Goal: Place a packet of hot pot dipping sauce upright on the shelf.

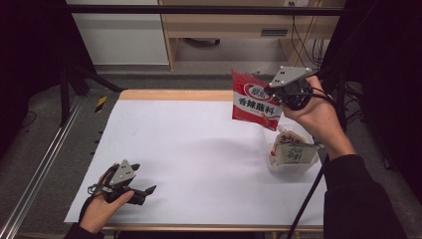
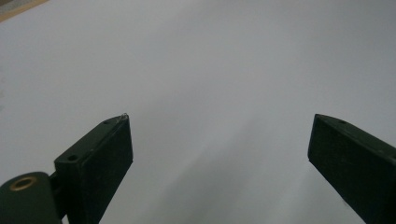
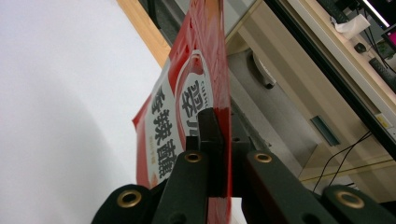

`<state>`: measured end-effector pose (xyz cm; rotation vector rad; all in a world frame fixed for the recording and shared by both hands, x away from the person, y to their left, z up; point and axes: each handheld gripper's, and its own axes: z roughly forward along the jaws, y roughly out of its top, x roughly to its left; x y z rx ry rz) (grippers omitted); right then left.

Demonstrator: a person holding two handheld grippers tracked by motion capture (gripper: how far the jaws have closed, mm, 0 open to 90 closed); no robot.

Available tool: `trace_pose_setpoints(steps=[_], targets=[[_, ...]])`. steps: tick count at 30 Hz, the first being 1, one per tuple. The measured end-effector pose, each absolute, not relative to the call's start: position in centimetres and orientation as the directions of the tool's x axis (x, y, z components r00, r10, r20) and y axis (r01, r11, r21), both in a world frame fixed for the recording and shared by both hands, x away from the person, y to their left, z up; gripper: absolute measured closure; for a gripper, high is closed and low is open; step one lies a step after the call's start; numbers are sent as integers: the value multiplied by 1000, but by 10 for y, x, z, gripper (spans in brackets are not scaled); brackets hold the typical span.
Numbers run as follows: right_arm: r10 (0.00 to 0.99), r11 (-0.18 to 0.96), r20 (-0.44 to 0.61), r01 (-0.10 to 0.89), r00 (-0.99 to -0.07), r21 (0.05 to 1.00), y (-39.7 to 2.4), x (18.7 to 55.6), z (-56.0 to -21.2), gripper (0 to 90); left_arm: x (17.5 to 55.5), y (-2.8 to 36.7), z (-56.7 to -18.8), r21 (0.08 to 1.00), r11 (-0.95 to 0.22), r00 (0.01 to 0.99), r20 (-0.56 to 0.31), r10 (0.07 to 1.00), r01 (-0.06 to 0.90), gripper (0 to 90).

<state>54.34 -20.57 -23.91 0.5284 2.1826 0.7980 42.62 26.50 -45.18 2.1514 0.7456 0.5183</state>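
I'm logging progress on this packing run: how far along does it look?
Done: one packet already stands in the clear tub. In hand: the right gripper is shut on the red sachet, held up near the tub. Left: lowering it in. The left gripper rests open, idle.

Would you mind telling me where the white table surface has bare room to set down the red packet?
The widest bare stretch of the white table sheet lies between the left gripper near the front left corner and the clear plastic tub at the right edge. It is crowded on the right, where the right gripper holds the red seasoning packet above the tub.
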Motion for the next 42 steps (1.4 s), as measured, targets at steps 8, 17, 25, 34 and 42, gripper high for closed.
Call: trace_pose_setpoints(steps=[8, 17, 25, 34, 42], targets=[[614, 703, -493, 143, -616, 697, -213, 552, -244, 896, 425, 264, -453, 782, -525, 748, 117, 653, 335, 65], [634, 697, -488, 170, -600, 697, -225, 555, -249, 896, 424, 262, -453, 779, -533, 754, 121, 645, 331, 65], [662, 680, -474, 200, -580, 706, -234, 557, -253, 896, 424, 261, -453, 776, -536, 756, 122, 644, 332, 65], [682, 667, -462, 222, -567, 711, -248, 556, -258, 896, 424, 260, -454, 775, -538, 759, 121, 640, 330, 65], [701, 655, -455, 243, -549, 715, -261, 552, -259, 896, 424, 260, -454, 775, -539, 760, 120, 639, 330, 65]])
